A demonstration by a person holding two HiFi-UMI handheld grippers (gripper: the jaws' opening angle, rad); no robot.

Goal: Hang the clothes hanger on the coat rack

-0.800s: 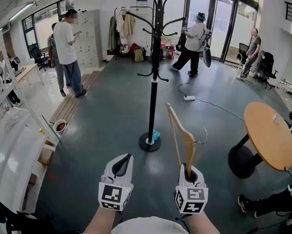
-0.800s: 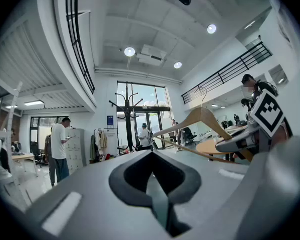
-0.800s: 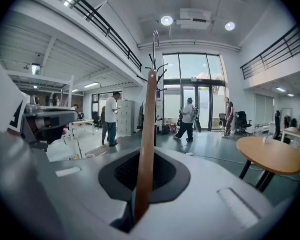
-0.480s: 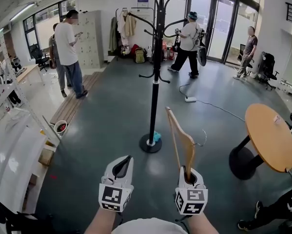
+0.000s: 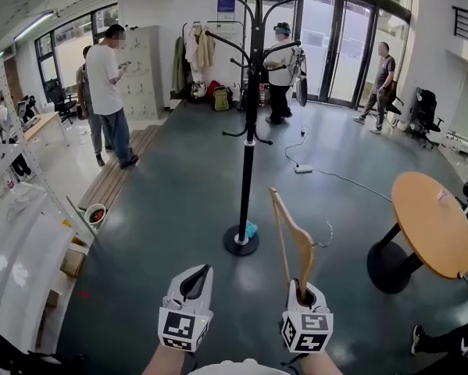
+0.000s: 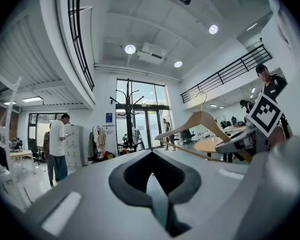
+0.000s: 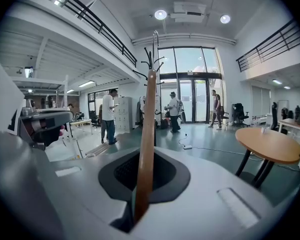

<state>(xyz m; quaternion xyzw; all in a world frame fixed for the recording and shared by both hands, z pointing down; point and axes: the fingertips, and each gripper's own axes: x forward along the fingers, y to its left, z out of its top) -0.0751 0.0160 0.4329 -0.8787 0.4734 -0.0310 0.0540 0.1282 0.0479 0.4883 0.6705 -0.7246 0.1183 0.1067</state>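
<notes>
A black coat rack [image 5: 250,123] stands on a round base in the middle of the floor, ahead of me. My right gripper [image 5: 305,298] is shut on one end of a wooden clothes hanger [image 5: 291,235], which rises from the jaws with its wire hook [image 5: 326,233] pointing right. In the right gripper view the hanger [image 7: 146,134] runs straight up in front of the rack [image 7: 154,59]. My left gripper [image 5: 194,281] is shut with nothing in it. The left gripper view shows the hanger [image 6: 200,121] at right and the rack [image 6: 128,119] far off.
A round wooden table [image 5: 430,219] stands at the right. White shelving [image 5: 19,233] runs along the left. Several people stand at the back near the lockers [image 5: 106,80] and the glass doors [image 5: 280,61]. A cable and power strip [image 5: 301,168] lie beyond the rack.
Both grippers and the hanger have sunk slightly in the head view and the rack looks a little farther off. The person by the doors has walked left, behind the rack.
</notes>
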